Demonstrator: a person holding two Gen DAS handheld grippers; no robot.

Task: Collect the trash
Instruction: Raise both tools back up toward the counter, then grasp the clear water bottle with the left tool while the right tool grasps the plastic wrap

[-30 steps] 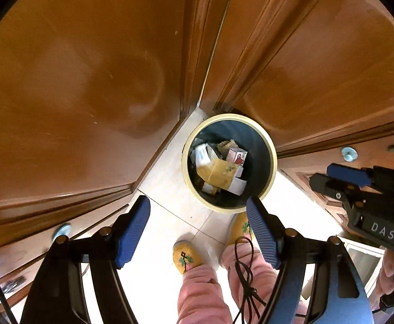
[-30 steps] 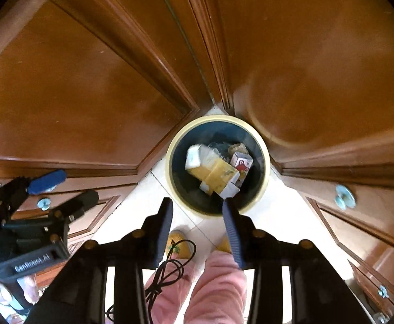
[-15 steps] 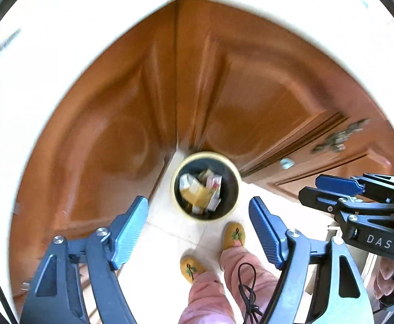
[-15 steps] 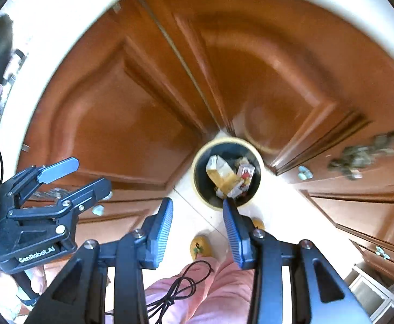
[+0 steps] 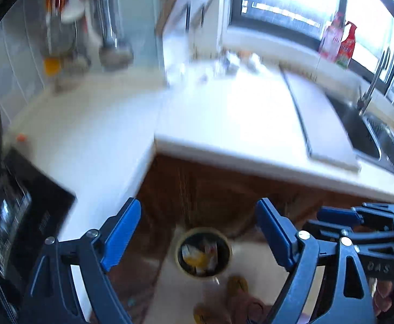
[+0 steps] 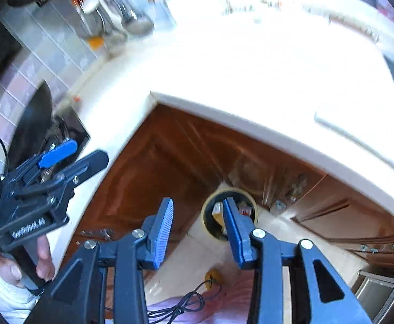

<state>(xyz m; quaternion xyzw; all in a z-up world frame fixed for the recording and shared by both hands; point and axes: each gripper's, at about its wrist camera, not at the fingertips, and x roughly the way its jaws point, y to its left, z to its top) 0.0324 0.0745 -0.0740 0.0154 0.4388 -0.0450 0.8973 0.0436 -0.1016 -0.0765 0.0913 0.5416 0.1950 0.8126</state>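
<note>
The round trash bin (image 5: 203, 230) with a cream rim stands on the floor in the corner of the wooden cabinets, far below both grippers. It holds yellow and white cartons (image 5: 197, 256). My left gripper (image 5: 197, 210) is high above it, its jaws opening and nothing between them. In the right wrist view, the bin (image 6: 230, 190) is partly behind one finger of my right gripper (image 6: 197, 202), which is open and empty. The left gripper (image 6: 87, 152) shows at the left there, and the right gripper (image 5: 329, 222) shows at the right edge of the left wrist view. Small blurred items (image 5: 237, 62) lie at the back of the counter.
A white L-shaped countertop (image 5: 224, 121) runs above the cabinets (image 6: 148, 175). It carries a sink (image 5: 364, 135) with a tap at the right, a black cooktop (image 5: 21, 202) at the left and a small orange bit (image 5: 21, 137). A person's pink trouser legs (image 6: 224, 305) and yellow slippers (image 5: 237, 283) stand by the bin.
Both grippers have risen well away from the bin, which now looks small and far below. The countertop has come into view. The left jaws stand wider than before.
</note>
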